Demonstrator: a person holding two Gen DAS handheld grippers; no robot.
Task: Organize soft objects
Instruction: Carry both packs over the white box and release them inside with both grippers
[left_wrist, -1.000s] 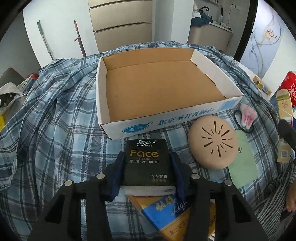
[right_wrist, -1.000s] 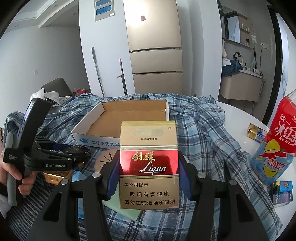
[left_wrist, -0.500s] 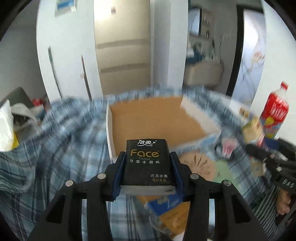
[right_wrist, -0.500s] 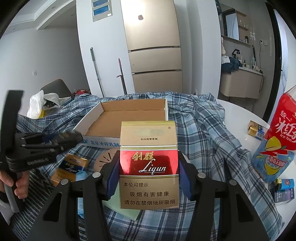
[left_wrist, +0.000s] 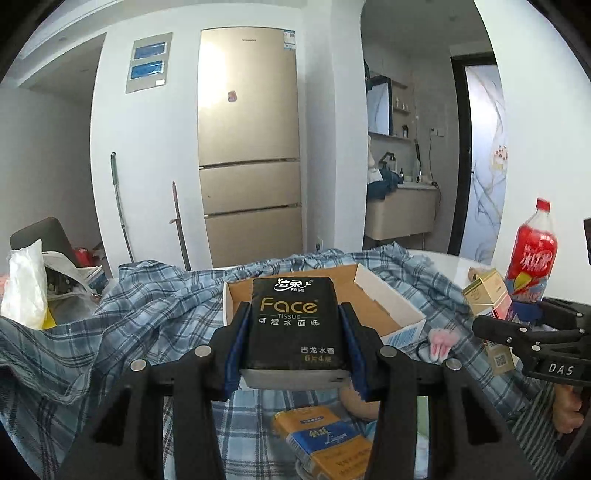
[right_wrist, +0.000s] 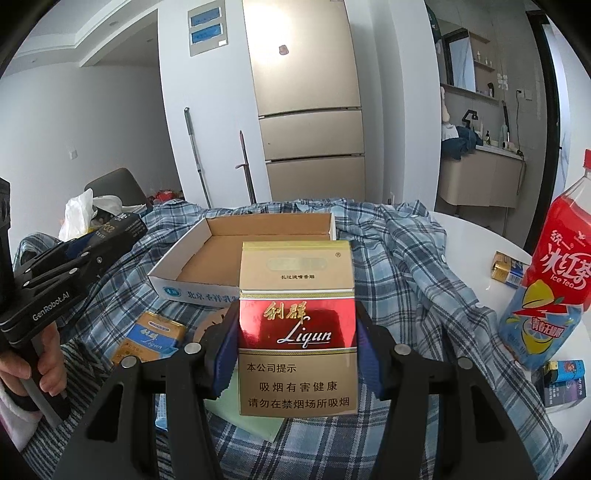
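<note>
**Item 1 – left gripper** (left_wrist: 293, 345): blue pads clamped on both long sides of black tissue pack (left_wrist: 293, 325), pack carried clear of the cloth, near edge of cardboard tray (left_wrist: 384, 295) just beyond it.
**Item 2 – right gripper** (right_wrist: 297, 347): jaws closed on red/gold cigarette pack (right_wrist: 297, 325), held upright above the cloth, tray (right_wrist: 192, 254) farther off and slightly left.

**Risks (judged)**
- Tissue pack is soft; grip sits at mid-body w/ the far half sticking out past the pads. A quick tilt could let it sag or slide fwd and drop short of tray, onto plaid cloth (left_wrist: 110, 332).
- Tray walls are low card; clipping the near wall on entry would prob. shove the tray along the loose cloth rather than stop the pack.
- Both grippers head toward same tray from near side; the two tools are close in the left view, so a shared approach risks a knock.
- Cloth is rumpled; folds may snag a low finger.

**Edges / room**
- Tray interior looks bare: ample floor for both packs.
- Left of tray: open cloth, free.
- Right: ice tea bottle (right_wrist: 550, 280) and small cartons near table's right side; keep swings away.
- Near side: blue cigarette pack (right_wrist: 155, 338), tan disc, bunny hair tie (left_wrist: 441, 341) on the cloth under the grippers; stay high until over the tray.
</note>
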